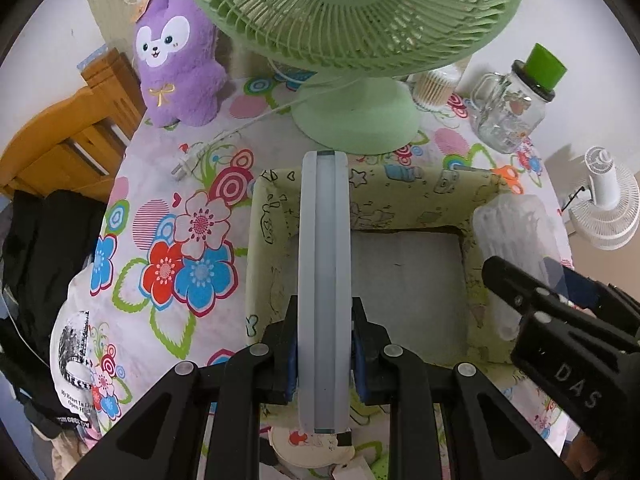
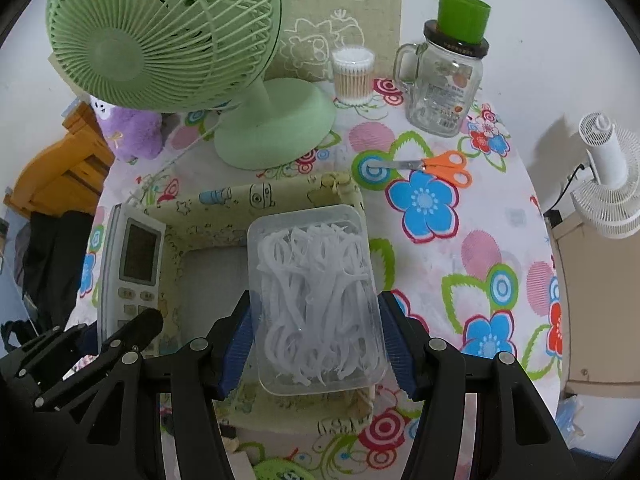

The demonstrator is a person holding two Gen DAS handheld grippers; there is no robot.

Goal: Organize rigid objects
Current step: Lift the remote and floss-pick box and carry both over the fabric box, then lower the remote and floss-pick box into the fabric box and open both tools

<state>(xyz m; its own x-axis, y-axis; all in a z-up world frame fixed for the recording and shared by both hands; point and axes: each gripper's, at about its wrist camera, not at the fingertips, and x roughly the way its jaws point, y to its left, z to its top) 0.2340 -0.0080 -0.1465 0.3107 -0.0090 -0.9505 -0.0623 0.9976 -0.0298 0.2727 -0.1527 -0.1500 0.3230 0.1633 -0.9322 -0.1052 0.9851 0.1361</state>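
Flowered cloth covers the bench [image 2: 440,264], set against a pale wall. At its back stand a green fan [image 2: 168,36], a purple plush [image 1: 180,60], a tub of cotton swabs [image 2: 354,76] and a glass jar [image 2: 444,88] with a green cup on top. Orange scissors [image 2: 436,166] lie on the cloth near the jar.

A fabric bin [image 1: 400,192] sits in the middle of the bench. The left gripper [image 1: 324,360] has its jaws clamped on a remote [image 1: 324,280], held edge-on over the bin's left side; in the right wrist view its screen and buttons face right. The right gripper [image 2: 320,344] has its jaws pressed against the sides of a clear box of floss picks [image 2: 316,296], held over the bin's right side. Both point steeply down.

A white fan [image 2: 608,184] stands off to the right, and wooden furniture [image 1: 68,144] to the left.
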